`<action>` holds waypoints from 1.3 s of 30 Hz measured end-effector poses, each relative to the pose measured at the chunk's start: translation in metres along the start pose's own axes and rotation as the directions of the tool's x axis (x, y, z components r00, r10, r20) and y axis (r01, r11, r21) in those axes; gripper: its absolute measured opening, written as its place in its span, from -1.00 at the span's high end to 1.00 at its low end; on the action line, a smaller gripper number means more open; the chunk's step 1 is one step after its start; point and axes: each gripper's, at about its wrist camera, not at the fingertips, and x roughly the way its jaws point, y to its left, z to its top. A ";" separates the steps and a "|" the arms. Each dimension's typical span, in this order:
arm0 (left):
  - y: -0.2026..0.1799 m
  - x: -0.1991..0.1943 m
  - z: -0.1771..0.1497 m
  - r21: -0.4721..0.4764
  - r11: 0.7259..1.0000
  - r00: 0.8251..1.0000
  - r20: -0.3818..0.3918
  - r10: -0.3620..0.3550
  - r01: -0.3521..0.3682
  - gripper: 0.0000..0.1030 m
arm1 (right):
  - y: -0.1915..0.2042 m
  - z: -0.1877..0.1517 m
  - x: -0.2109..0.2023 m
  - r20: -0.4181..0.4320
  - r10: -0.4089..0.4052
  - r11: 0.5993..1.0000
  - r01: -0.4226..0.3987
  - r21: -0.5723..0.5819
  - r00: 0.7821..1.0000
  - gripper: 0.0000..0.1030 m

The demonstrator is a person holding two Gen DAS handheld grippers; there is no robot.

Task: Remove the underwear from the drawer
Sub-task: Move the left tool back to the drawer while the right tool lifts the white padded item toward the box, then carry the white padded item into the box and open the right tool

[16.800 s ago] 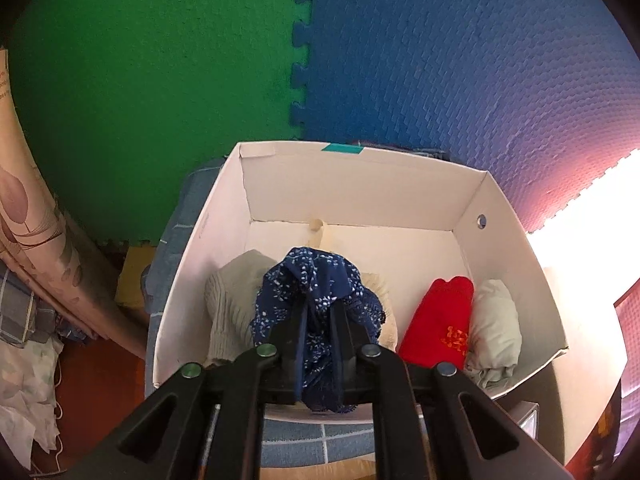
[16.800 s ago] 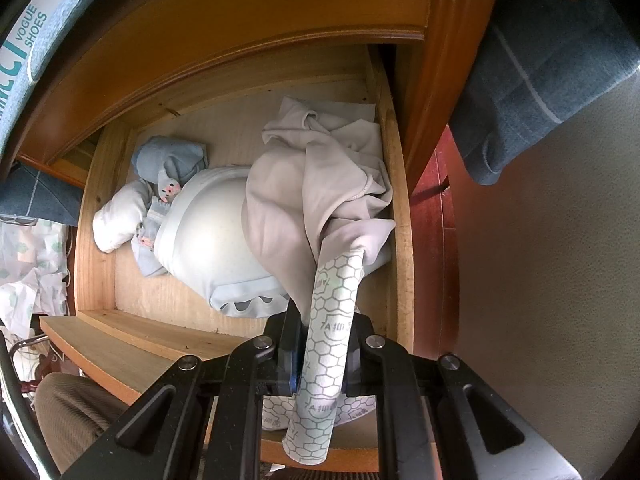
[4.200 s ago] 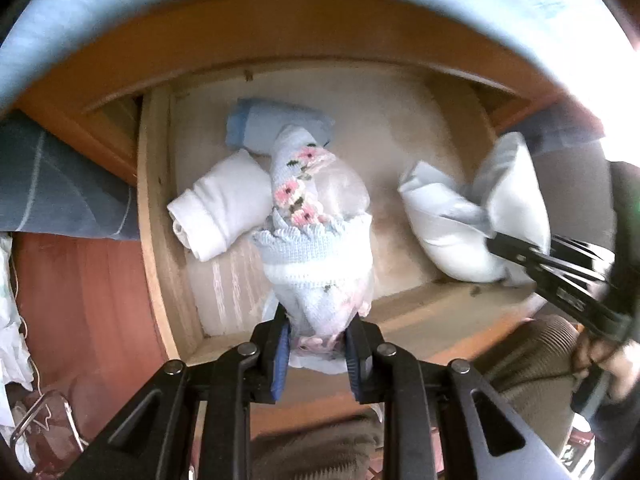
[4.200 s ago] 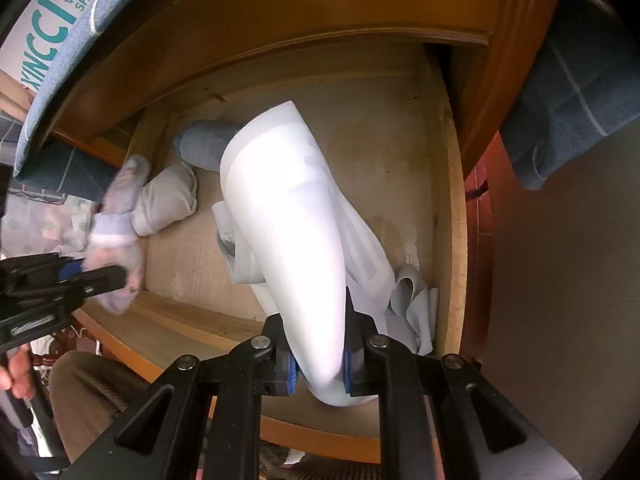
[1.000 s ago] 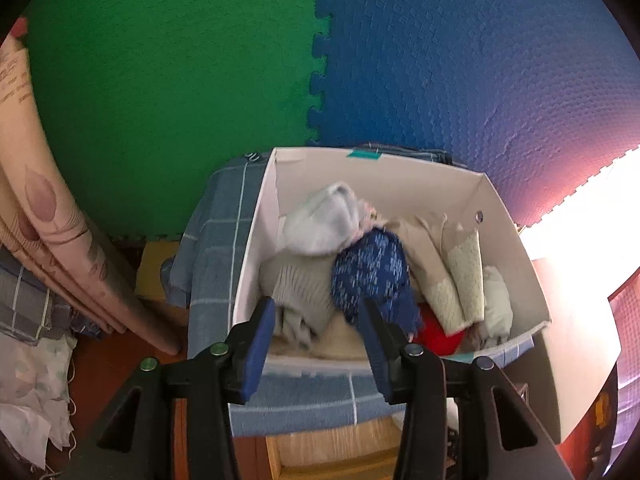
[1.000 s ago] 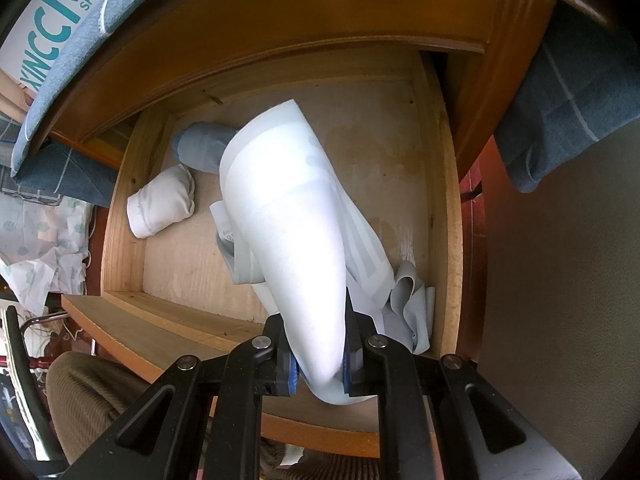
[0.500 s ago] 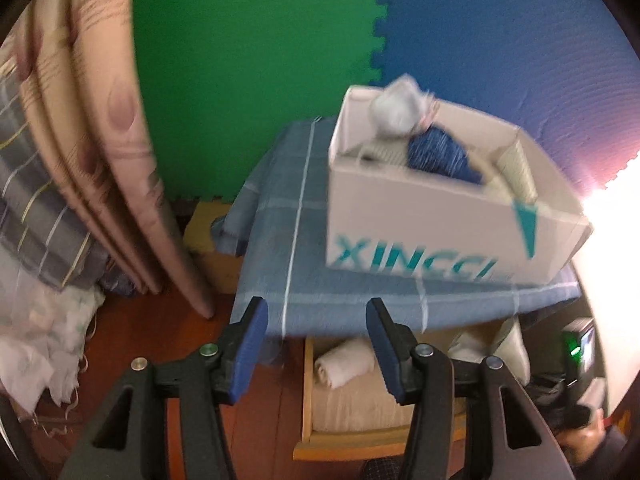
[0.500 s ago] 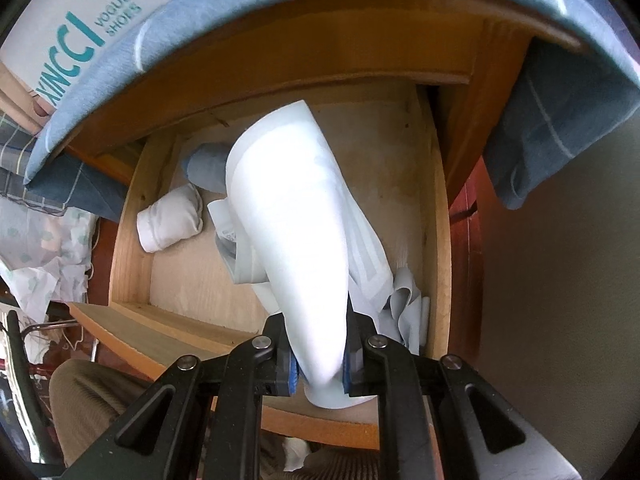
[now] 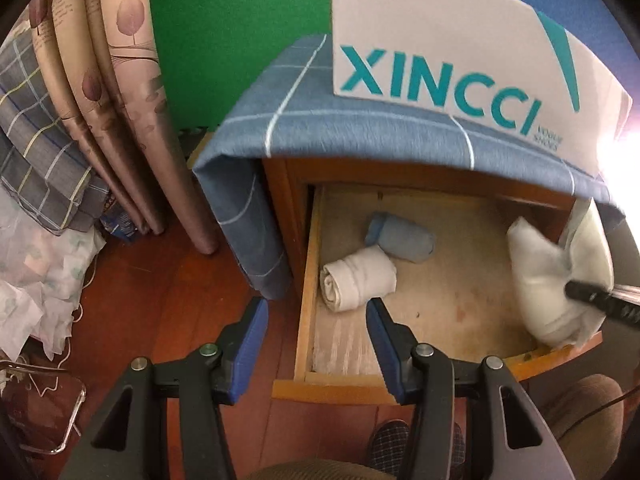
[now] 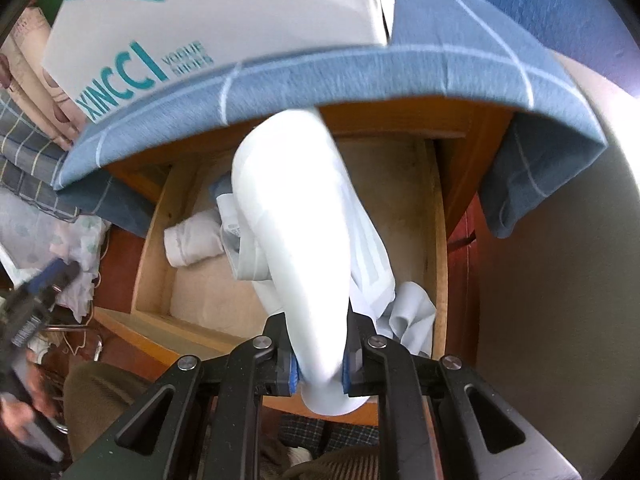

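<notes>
The right tool (image 10: 318, 354) was pinching a pale white garment (image 10: 296, 216), lifted above the open drawer (image 10: 436, 240) with loose folds trailing toward five o'clock. The left tool (image 9: 316, 344) hung spread and empty over the drawer's front left corner. Two pieces of underwear lay inside: a white roll (image 9: 358, 278) at about twelve o'clock from the left tool, and a blue roll (image 9: 402, 236) touching it just behind. To do this step well, the right tool should probably rise until the trailing cloth clears the drawer's front edge, then carry to the white box (image 9: 440, 40) above. The left tool would best straddle the white roll across its middle before pressing.
</notes>
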 end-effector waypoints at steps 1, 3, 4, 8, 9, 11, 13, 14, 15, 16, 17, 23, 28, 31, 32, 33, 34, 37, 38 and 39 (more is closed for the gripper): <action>-0.001 0.002 -0.002 -0.003 1.000 1.000 0.001 -0.004 0.004 -0.02 | 0.001 0.000 -0.004 0.008 0.003 1.000 -0.003 0.001 1.000 0.74; -0.003 0.005 -0.008 -0.011 1.000 1.000 0.001 -0.009 0.009 -0.02 | 0.002 0.001 -0.012 0.017 0.011 1.000 -0.011 -0.002 1.000 0.74; -0.003 0.008 -0.011 -0.016 1.000 1.000 -0.006 -0.009 0.009 -0.02 | 0.003 0.002 -0.015 0.022 0.014 1.000 -0.014 -0.001 1.000 0.74; 0.005 0.020 -0.013 -0.060 0.998 0.999 -0.052 -0.015 0.012 -0.02 | 0.006 0.004 -0.031 0.042 0.019 1.000 -0.019 -0.002 0.999 0.74; 0.007 0.020 -0.013 -0.076 0.997 0.999 -0.048 -0.022 0.018 -0.02 | 0.007 0.004 -0.036 0.047 0.022 1.000 -0.021 -0.006 0.999 0.74; 0.009 0.020 -0.014 -0.096 0.995 0.998 -0.048 -0.032 0.027 -0.02 | 0.009 0.004 -0.044 0.059 0.027 1.000 -0.026 -0.015 0.998 0.74; 0.012 0.022 -0.015 -0.115 0.993 0.998 -0.056 -0.038 0.031 -0.02 | 0.012 0.004 -0.054 0.067 0.039 0.999 -0.037 -0.023 0.997 0.74; 0.014 0.024 -0.016 -0.128 0.991 0.997 -0.059 -0.041 0.033 -0.02 | 0.013 0.003 -0.059 0.071 0.039 0.999 -0.037 -0.030 0.997 0.74; 0.016 0.025 -0.016 -0.141 0.989 0.997 -0.061 -0.047 0.038 -0.02 | 0.016 0.003 -0.065 0.077 0.042 0.998 -0.039 -0.041 0.996 0.74; 0.017 0.025 -0.016 -0.152 0.988 0.997 -0.062 -0.048 0.038 -0.02 | 0.018 0.003 -0.071 0.082 0.044 0.998 -0.040 -0.047 0.996 0.74; 0.019 0.025 -0.016 -0.166 0.985 0.997 -0.060 -0.045 0.035 -0.02 | 0.021 0.003 -0.076 0.090 0.047 0.998 -0.043 -0.053 0.995 0.74; 0.018 0.023 -0.017 -0.173 0.984 0.998 -0.048 -0.046 0.037 -0.02 | 0.034 0.007 -0.114 0.149 0.105 0.994 -0.098 -0.050 0.983 0.74; 0.015 0.028 -0.018 -0.158 0.987 0.997 -0.071 -0.039 0.028 -0.02 | 0.046 0.016 -0.147 0.188 0.144 0.989 -0.135 -0.063 0.972 0.74; 0.013 0.029 -0.018 -0.150 0.988 0.997 -0.072 -0.031 0.020 -0.02 | 0.057 0.022 -0.165 0.214 0.157 0.986 -0.141 -0.089 0.964 0.74; 0.013 0.029 -0.018 -0.148 0.989 0.997 -0.072 -0.030 0.020 -0.02 | 0.060 0.024 -0.170 0.222 0.163 0.985 -0.146 -0.094 0.961 0.74; 0.012 0.030 -0.018 -0.145 0.989 0.997 -0.073 -0.027 0.016 -0.02 | 0.064 0.026 -0.176 0.228 0.170 0.984 -0.151 -0.100 0.959 0.74; 0.012 0.029 -0.018 -0.145 0.989 0.997 -0.073 -0.026 0.016 -0.02 | 0.069 0.029 -0.184 0.240 0.171 0.983 -0.148 -0.111 0.955 0.74; 0.012 0.029 -0.018 -0.143 0.990 0.997 -0.071 -0.026 0.015 -0.02 | 0.079 0.038 -0.206 0.277 0.186 0.980 -0.156 -0.127 0.943 0.74; 0.012 0.029 -0.018 -0.143 0.990 0.997 -0.071 -0.027 0.017 -0.02 | 0.083 0.043 -0.215 0.296 0.189 0.979 -0.155 -0.133 0.936 0.74; 0.012 0.029 -0.018 -0.144 0.989 0.997 -0.071 -0.029 0.019 -0.02 | 0.086 0.049 -0.225 0.315 0.196 0.977 -0.159 -0.139 0.929 0.74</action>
